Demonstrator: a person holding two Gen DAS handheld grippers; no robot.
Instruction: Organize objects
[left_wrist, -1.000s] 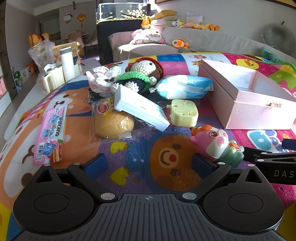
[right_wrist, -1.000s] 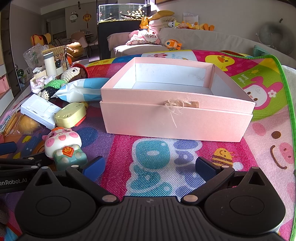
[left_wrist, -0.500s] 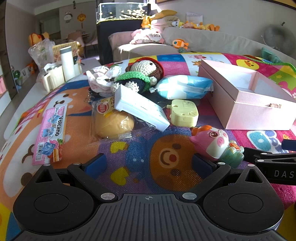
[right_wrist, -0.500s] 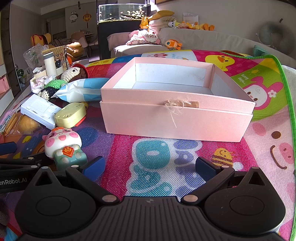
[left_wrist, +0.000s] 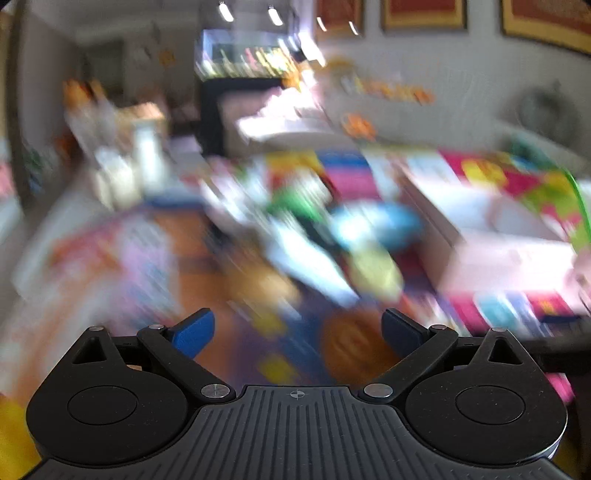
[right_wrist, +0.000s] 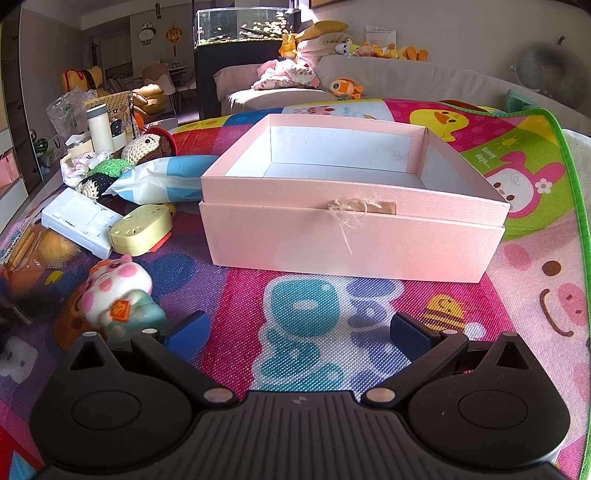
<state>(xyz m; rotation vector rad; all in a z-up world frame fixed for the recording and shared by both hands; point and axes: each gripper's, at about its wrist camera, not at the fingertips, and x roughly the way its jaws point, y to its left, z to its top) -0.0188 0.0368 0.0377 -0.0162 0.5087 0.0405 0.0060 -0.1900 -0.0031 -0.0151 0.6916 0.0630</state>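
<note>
Left of the box (left_wrist: 491, 236), the left view is all blur; the left hand-held gripper (left_wrist: 297, 330) gapes wide, holding nothing, and could knock toys unseen. From the right view, sharp: right hand-held gripper (right_wrist: 297, 332) wide, empty; pig toy (right_wrist: 118, 291) left of box (right_wrist: 351, 206), likely to topple.

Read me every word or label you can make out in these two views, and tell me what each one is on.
"Sunny days..." on the play mat, beside the pink rabbit.
A red tag on the pig toy carries a gold sign, too blurred to read.
Print on the snack packet at the left edge is too small to read.
The left wrist view is all motion blur; nothing is legible there.
</note>
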